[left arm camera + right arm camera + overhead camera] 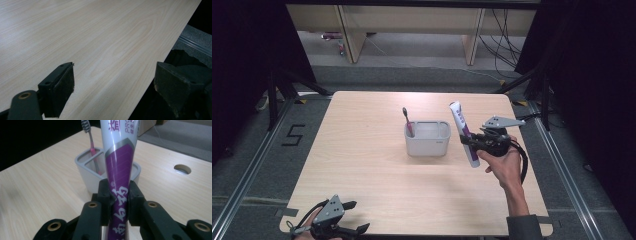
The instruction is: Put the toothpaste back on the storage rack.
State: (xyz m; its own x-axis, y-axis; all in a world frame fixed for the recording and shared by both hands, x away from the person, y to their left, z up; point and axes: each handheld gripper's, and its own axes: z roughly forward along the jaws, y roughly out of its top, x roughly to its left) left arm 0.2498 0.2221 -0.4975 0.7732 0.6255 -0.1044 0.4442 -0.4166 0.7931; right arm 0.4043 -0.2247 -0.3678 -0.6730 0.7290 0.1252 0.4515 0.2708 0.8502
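Observation:
My right gripper [473,141] is shut on a white and purple toothpaste tube [463,132], held nearly upright above the table just right of a grey holder [428,142]. In the right gripper view the two pads [105,195] squeeze the tube [118,167] near its purple lower part. A pink-handled toothbrush [407,121] stands in the holder's left compartment [91,166]. My left gripper [354,216] rests at the table's near left corner, open, with bare wood between its pads [62,90].
The wooden table [362,165] has a round cable hole [182,169] beyond the holder in the right gripper view. Its near edge runs beside the left gripper's right pad [172,85]. Dark curtains, cables and desk legs lie beyond the far edge.

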